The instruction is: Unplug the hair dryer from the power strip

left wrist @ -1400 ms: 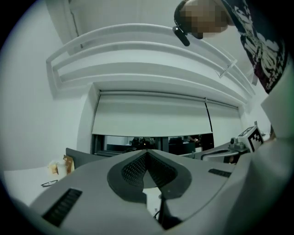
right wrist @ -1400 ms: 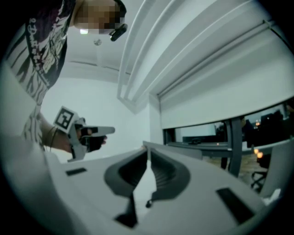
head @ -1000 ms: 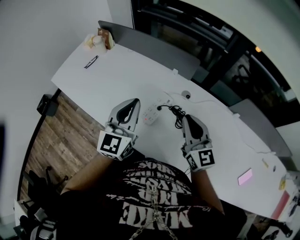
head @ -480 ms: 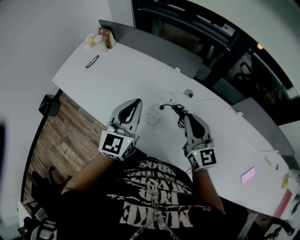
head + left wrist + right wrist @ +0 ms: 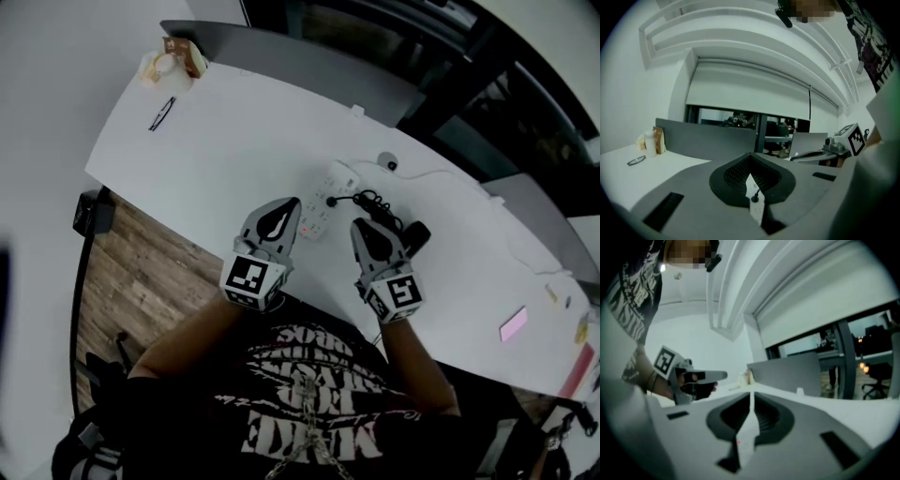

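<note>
White oblong power strip [image 5: 321,214], tangled black cord [image 5: 375,201]

Power strip [image 5: 323,211] on white table [image 5: 216,141]

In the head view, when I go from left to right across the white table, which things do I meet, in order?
Glasses → left hand-held gripper → power strip → right hand-held gripper → pink card.

Bare desk [image 5: 216,141] left of power strip [image 5: 323,202] — cord tangle [image 5: 375,201] right.
</note>
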